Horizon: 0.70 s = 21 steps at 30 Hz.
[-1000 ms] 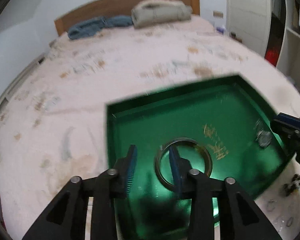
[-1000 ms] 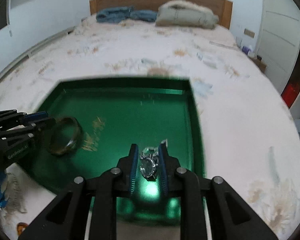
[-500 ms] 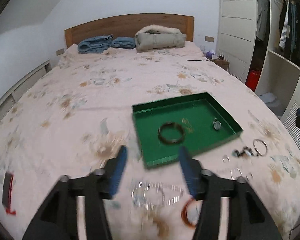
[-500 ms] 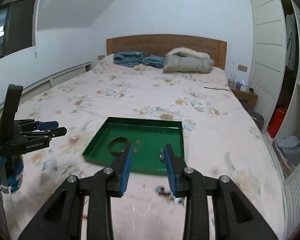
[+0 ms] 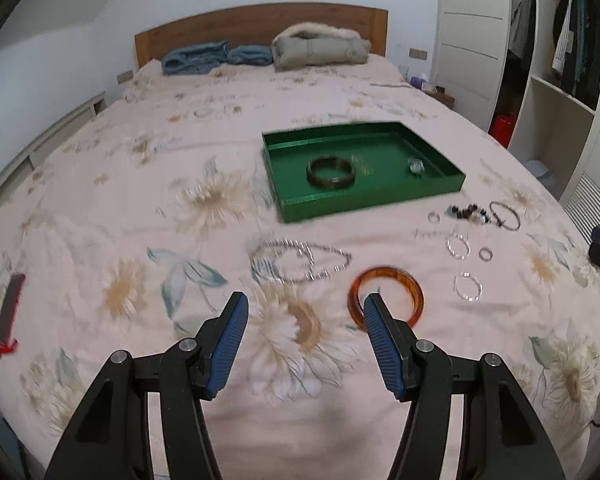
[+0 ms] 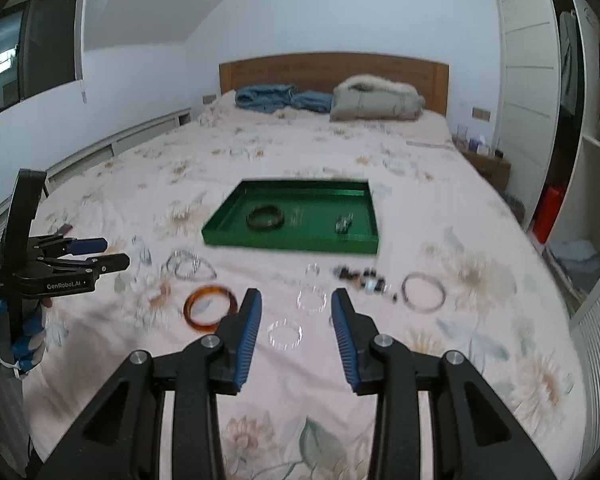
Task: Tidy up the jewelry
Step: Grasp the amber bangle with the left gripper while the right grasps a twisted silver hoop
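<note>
A green tray lies on the bed and holds a dark bangle and a silver brooch. On the bedspread near me lie an amber bangle, a silver chain necklace, a bead bracelet, a thin dark bangle and several clear rings. My left gripper is open and empty, pulled back above the bedspread; it also shows in the right wrist view. My right gripper is open and empty above the clear rings.
Folded blue clothes and a grey jacket lie by the wooden headboard. A red and black object lies on the bed at the left. Wardrobe shelves stand along the right side.
Both grippers have opened, leaving the dark bangle and the brooch in the tray, and have pulled back and up from the tray to the near part of the bed.
</note>
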Motion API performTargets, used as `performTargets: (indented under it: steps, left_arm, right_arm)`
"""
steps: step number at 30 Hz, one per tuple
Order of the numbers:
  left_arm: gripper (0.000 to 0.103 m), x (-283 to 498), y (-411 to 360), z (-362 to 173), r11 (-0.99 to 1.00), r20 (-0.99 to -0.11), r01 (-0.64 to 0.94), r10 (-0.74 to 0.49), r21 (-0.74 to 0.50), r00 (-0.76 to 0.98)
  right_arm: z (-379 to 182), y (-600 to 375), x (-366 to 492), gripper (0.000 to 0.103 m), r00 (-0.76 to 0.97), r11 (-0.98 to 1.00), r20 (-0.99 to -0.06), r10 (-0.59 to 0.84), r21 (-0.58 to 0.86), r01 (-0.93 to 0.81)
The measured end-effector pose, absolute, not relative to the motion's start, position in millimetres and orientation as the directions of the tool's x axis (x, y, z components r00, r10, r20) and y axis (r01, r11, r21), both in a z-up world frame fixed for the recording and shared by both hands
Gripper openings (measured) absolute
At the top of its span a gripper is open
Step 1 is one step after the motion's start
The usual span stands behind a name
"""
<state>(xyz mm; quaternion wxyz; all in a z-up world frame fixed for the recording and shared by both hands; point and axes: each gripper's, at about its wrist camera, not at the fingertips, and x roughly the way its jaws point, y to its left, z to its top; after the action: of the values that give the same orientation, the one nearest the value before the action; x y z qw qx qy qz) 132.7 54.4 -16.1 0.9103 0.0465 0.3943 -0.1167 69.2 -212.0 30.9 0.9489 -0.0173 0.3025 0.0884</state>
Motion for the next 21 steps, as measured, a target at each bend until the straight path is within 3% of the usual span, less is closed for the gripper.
performTargets:
  steps: [7,21]
  left_arm:
    - [0.059,154.6,35.9,-55.7,0.966,-0.783,0.253,-0.202,-0.059,0.588]
    - [0.056,198.8,4.1,-102.2,0.963,-0.84,0.268,-0.173,-0.034,0.514]
  right_arm:
    - [-25.3,-198.7,90.7,0.042,0.733,0.982,-0.662,0.154,0.02,-0.189]
    - [-107.3,-181.6,157.2,0.043,0.622,0.977,-0.77,0.141,0.007,-0.213]
